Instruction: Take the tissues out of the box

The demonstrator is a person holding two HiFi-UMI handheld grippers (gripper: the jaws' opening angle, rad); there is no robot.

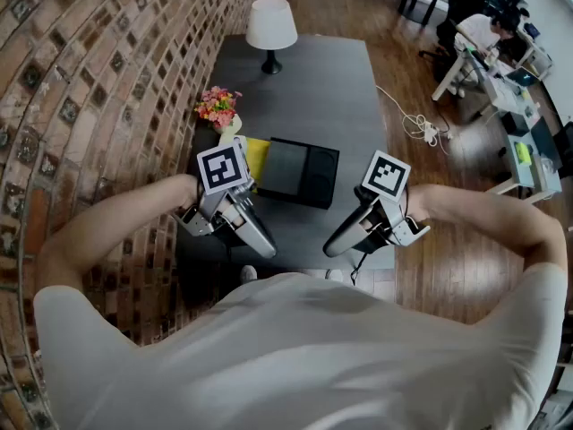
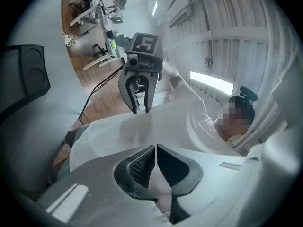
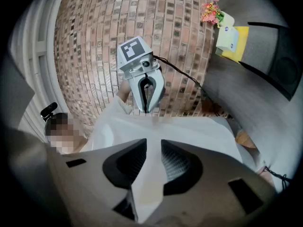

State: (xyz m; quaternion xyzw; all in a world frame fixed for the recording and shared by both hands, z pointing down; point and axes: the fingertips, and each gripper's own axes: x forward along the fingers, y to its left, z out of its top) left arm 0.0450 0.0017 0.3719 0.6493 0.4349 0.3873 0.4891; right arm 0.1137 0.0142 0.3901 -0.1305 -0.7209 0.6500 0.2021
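Dark grey surface (image 1: 340, 88) stretches beyond both tongs, with the black tissue box (image 1: 298, 172) on it just past their marker cubes; I cannot make out any tissue in its opening. Left tongs (image 1: 264, 245) are pressed together on nothing. Right tongs (image 1: 333, 245) are all but closed and equally empty, tip facing tip, apart, over the person's white shirt (image 1: 295, 348).

Table (image 1: 340, 88) beside the brick wall (image 1: 107, 79)
Lamp (image 1: 271, 27) at its far end, flowers (image 1: 218, 106) by the wall, box (image 1: 300, 170) nearer, right of them.
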